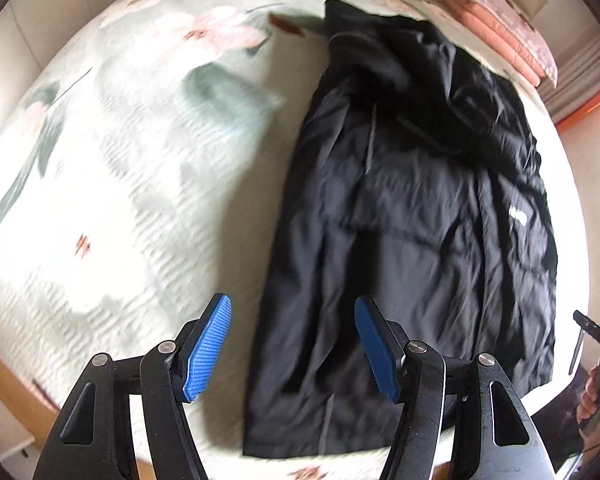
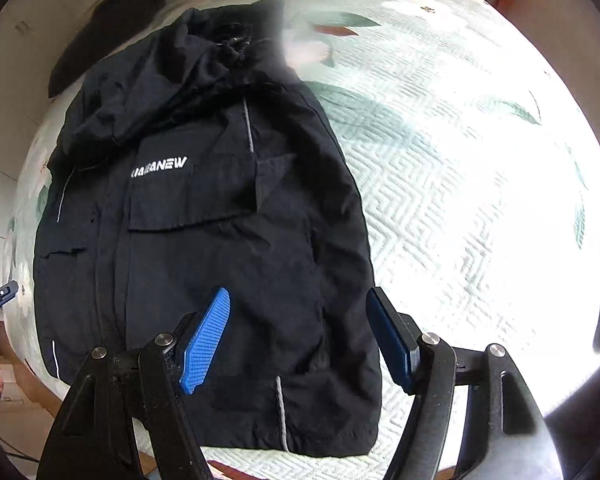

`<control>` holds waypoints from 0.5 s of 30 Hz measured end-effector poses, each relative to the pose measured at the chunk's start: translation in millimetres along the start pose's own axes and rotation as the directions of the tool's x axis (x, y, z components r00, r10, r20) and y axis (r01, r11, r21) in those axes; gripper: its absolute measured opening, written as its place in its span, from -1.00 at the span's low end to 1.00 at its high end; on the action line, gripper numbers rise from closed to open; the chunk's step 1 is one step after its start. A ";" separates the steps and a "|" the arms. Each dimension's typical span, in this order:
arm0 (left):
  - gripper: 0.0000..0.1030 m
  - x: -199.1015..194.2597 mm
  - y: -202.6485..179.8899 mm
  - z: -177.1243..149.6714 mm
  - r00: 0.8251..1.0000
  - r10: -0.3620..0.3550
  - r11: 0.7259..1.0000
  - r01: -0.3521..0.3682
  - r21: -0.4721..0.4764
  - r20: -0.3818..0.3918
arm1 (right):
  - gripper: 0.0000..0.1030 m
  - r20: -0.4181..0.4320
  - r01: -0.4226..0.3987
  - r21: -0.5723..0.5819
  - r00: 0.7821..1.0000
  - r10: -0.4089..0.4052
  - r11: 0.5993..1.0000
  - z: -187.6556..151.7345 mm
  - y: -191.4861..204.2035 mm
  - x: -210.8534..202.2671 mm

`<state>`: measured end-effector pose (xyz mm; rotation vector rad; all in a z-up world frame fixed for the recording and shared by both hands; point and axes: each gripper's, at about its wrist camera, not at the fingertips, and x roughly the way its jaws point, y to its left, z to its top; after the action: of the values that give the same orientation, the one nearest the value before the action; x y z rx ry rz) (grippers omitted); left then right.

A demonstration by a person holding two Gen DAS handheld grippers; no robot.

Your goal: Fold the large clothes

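Blue-padded fingers of the left gripper (image 1: 294, 346) are standing wide apart at six o'clock in the left wrist view, gripping nothing, and the right gripper (image 2: 298, 338) is spreading its jaws just as wide at six o'clock in its own view, also empty. Between and just beyond both pairs of jaws the black jacket (image 2: 204, 232) is lying on the bed (image 2: 460, 184), hem nearest, running up toward twelve o'clock where the hood (image 2: 204, 60) is bunching. Its hem is sitting under the left jaws' gap and spreading toward four o'clock; under the right jaws it is filling the gap and spreading toward eight o'clock.

Judging by its narrow outline, the sleeves are looking already tucked in (I cannot see either one lying out to the side), so the lengthwise folds seem done. What is remaining, I judge, is bringing hem and hood together. Neither gripper is touching the cloth, as far as I can tell.

Farther off, at one o'clock in the left view, folded pink bedding (image 1: 500, 28) is sitting.
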<state>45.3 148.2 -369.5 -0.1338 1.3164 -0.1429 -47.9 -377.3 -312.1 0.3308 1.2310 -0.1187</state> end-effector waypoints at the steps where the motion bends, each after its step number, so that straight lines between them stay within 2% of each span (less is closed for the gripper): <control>1: 0.29 -0.4 2.7 -5.6 1.000 -0.001 1.000 0.001 0.001 -0.004 | 0.42 -0.004 0.012 0.008 1.000 -0.012 1.000 -6.7 -4.3 -0.5; 5: 0.29 3.2 18.3 -29.9 0.999 -0.031 0.999 0.030 -0.023 -0.040 | 0.42 -0.026 0.051 0.036 0.998 -0.050 0.998 -29.5 -25.4 4.4; 8: 0.29 10.4 37.7 -45.2 0.991 -0.105 0.990 0.097 -0.098 -0.077 | 0.42 -0.059 0.047 0.064 0.997 -0.044 0.997 -46.4 -42.7 12.1; 10: 0.29 15.6 52.5 -54.5 0.982 -0.169 0.975 0.154 -0.159 -0.089 | 0.42 -0.078 0.040 0.080 0.996 -0.033 0.996 -55.9 -49.9 17.5; 14: 0.29 23.9 66.5 -64.9 0.961 -0.256 0.948 0.229 -0.219 -0.101 | 0.42 -0.096 0.002 0.103 0.995 0.008 0.995 -70.3 -58.2 25.8; 15: 0.29 28.7 69.6 -67.8 0.951 -0.290 0.937 0.259 -0.236 -0.107 | 0.42 -0.096 -0.012 0.116 0.995 0.023 0.993 -72.5 -60.2 27.8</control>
<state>-11.3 210.4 -426.0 -0.5061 1.4482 -0.2489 -120.1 -409.2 -370.5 0.4522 1.3206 -0.1600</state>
